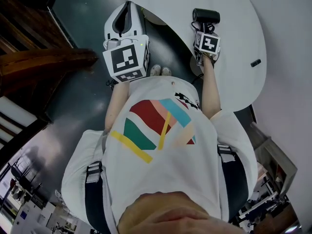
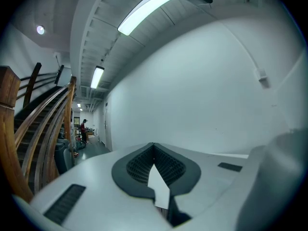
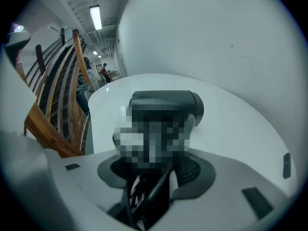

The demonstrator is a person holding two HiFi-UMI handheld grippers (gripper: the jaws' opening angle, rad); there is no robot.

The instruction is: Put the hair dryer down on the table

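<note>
1. Right gripper view: my right gripper (image 3: 153, 176) is closed on the handle of the hair dryer (image 3: 188, 105). The handle fills the gap between the jaws, which stand wide apart around it. A dark cord runs down in the gap beside the handle.
2. The dryer's dark barrel sits just beyond the gripper tips and lies crosswise, left to right, with the white desk (image 3: 231, 129) behind it.
3. In the head view the hair dryer hangs over the left part of the desk, a little in from the curved edge. I cannot tell whether it touches the top.
4. My right forearm (image 1: 210, 89) is stretched straight forward from my body, and the gripper tilts down toward the desk.
5. A small dark thing (image 1: 255, 62) lies on the desk to the right, well apart from the dryer. It is too small to make out.
6. My left gripper (image 1: 126, 11) has its jaws together with nothing between them.
7. It is held in front of my chest on a bent left forearm (image 1: 116, 104), over the dark floor (image 1: 78, 91) left of the desk. It points roughly level toward the far wall.
8. Wooden stairs (image 1: 44, 62) stand farther left.
</note>
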